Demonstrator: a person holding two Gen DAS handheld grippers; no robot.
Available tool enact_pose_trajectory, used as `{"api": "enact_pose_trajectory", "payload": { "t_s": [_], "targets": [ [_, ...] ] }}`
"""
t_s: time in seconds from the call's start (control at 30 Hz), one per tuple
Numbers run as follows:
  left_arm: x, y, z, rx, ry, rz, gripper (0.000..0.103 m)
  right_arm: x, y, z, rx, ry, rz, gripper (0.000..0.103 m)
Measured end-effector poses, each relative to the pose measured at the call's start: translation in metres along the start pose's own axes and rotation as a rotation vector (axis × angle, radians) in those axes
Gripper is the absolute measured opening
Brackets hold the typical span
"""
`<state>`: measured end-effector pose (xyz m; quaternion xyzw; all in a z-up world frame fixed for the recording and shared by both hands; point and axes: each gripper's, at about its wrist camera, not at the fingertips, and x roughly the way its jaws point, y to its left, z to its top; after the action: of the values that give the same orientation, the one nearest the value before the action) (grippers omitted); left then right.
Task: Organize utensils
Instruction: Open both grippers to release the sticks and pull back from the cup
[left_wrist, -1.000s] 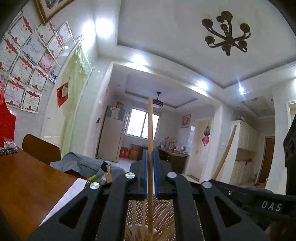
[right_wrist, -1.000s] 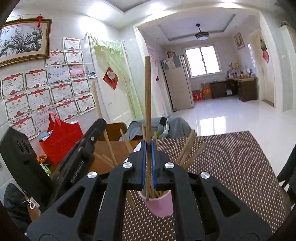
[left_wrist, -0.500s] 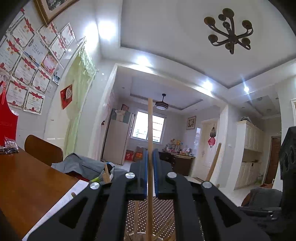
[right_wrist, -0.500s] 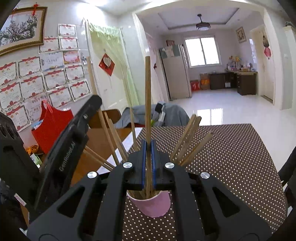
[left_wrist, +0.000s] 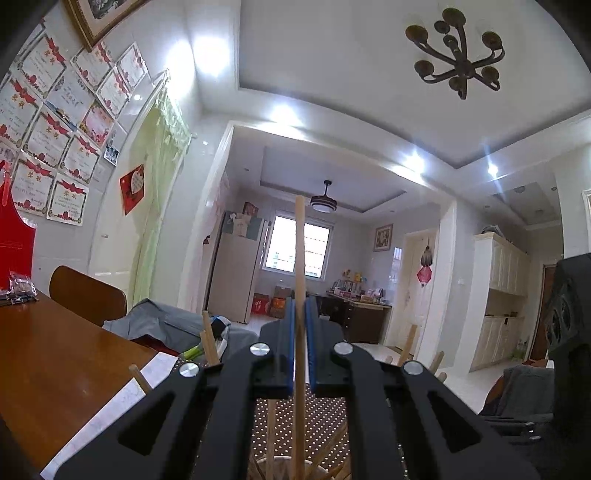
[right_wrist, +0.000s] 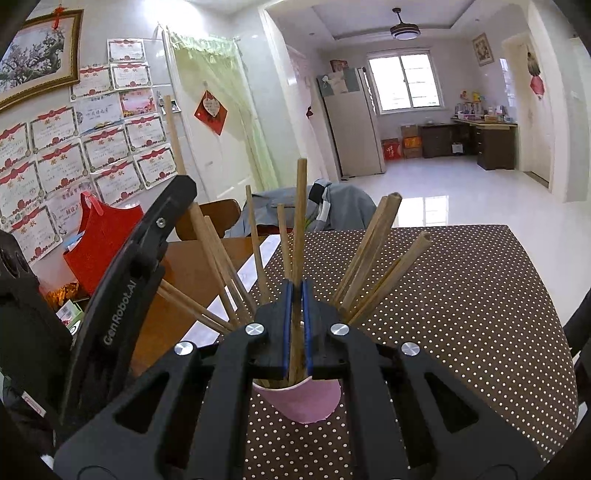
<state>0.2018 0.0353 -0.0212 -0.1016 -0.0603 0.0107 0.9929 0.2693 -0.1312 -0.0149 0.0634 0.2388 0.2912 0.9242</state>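
Observation:
My left gripper (left_wrist: 300, 328) is shut on an upright wooden chopstick (left_wrist: 300, 258) whose lower end reaches down into a cup among several other chopsticks. My right gripper (right_wrist: 294, 306) is shut on another wooden chopstick (right_wrist: 298, 214), its lower end inside the pink cup (right_wrist: 299, 400) just below the fingers. The pink cup holds several chopsticks fanned outward (right_wrist: 373, 251). The left gripper's black body (right_wrist: 122, 295) shows at the left of the right wrist view, holding its chopstick (right_wrist: 173, 133) over the cup.
The cup stands on a brown polka-dot tablecloth (right_wrist: 461, 302) over a wooden table (left_wrist: 55, 369). A red bag (right_wrist: 99, 243) and a wooden chair (left_wrist: 85, 295) with grey clothing (left_wrist: 162, 325) stand at the table's far left side.
Both grippers have lowered toward the pink cup with their chopsticks. The cup and its fanned chopsticks now sit closer below the right gripper.

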Motion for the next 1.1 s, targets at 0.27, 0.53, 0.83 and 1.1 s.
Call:
{"api": "enact_pose_trajectory", "payload": {
  "t_s": [0.27, 0.53, 0.83, 1.1],
  "targets": [
    [0.000, 0.000, -0.003, 0.009, 0.010, 0.003, 0.006, -0.003, -0.005, 0.002, 0.019, -0.002, -0.005, 0.029],
    [-0.001, 0.002, -0.001, 0.000, 0.027, 0.010, 0.006, -0.009, -0.008, 0.004, 0.033, -0.030, -0.002, 0.042],
    [0.009, 0.004, -0.007, -0.002, 0.093, 0.032, 0.012, -0.010, -0.012, 0.004, 0.059, -0.036, -0.003, 0.051],
    [0.004, 0.001, 0.000, 0.023, 0.115, 0.038, 0.026, -0.015, -0.013, 0.005, 0.071, -0.049, -0.002, 0.056]
  ]
}}
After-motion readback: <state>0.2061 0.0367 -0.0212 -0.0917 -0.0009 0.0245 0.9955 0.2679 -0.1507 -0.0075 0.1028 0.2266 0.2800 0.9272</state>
